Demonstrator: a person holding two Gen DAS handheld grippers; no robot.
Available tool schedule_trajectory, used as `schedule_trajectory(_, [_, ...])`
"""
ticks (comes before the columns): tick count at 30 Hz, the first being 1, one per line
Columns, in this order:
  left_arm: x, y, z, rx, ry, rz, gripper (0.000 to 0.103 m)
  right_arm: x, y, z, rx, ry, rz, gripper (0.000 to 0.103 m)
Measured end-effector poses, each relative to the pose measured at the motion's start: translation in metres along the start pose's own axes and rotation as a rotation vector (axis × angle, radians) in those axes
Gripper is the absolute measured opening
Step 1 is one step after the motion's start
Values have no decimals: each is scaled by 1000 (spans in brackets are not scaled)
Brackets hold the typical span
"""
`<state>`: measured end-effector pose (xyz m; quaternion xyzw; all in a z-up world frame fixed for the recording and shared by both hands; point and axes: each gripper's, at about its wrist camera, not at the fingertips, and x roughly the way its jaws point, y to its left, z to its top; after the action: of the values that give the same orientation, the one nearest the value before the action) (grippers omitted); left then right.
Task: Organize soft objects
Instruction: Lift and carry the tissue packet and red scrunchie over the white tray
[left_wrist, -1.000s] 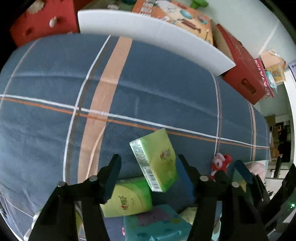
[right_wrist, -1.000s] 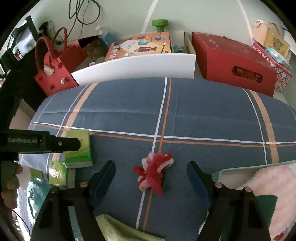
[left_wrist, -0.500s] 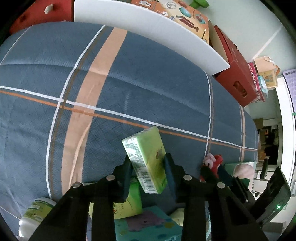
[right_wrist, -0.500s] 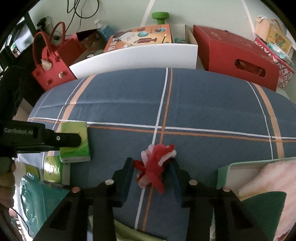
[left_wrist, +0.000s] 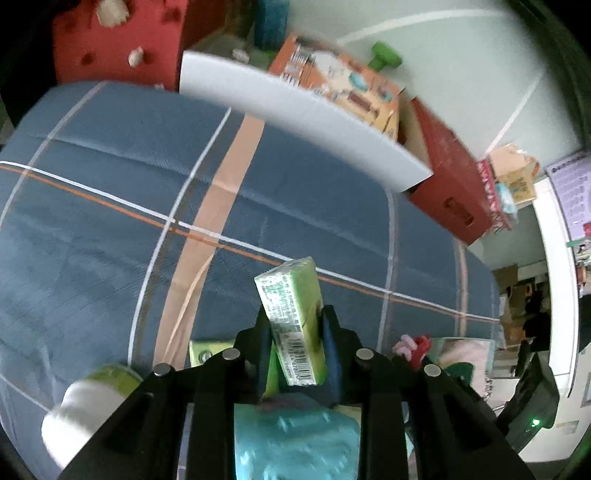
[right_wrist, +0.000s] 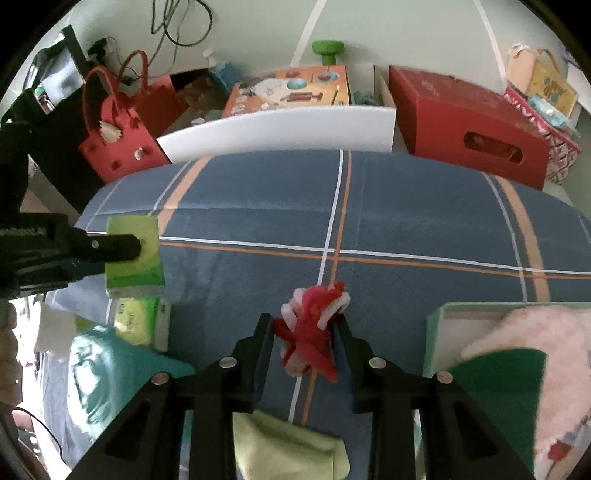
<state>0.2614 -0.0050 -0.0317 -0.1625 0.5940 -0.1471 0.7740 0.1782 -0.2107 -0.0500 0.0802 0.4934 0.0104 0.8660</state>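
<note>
Left wrist view: looking steeply down along the left claw (left_wrist: 295, 332) from close above the blue cloth (left_wrist: 110, 229), facing the white board (left_wrist: 295, 114) and red box (left_wrist: 450, 192); right wrist view: same steep downward slant along the right claw (right_wrist: 304, 332), facing the same wall; shared: cloth, board, red box, tissue pack (left_wrist: 291, 317), red-and-pink toy (right_wrist: 314, 332); left claw also seen from the right, side-on.

Red-and-pink fuzzy toy (right_wrist: 310, 334) between closing right gripper (right_wrist: 303, 332) jaws.
</note>
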Motion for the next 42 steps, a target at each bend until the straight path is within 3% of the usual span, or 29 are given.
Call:
schedule_trajectory(7, [-51, -14, -36, 34, -113, -42, 27, -43, 8, -15, -9, -49, -2, 34])
schedule_trajectory(17, [-75, -31, -88, 49, -198, -53, 27, -79, 15, -43, -14, -76, -35, 34])
schedule_trajectory(32, [-56, -40, -155, 36, -205, -89, 27, -106, -6, -90, 88, -85, -53, 34])
schedule_trajectory(42, [-29, -40, -167, 67, -156, -49, 27, -108, -14, -98, 88, -81, -95, 34])
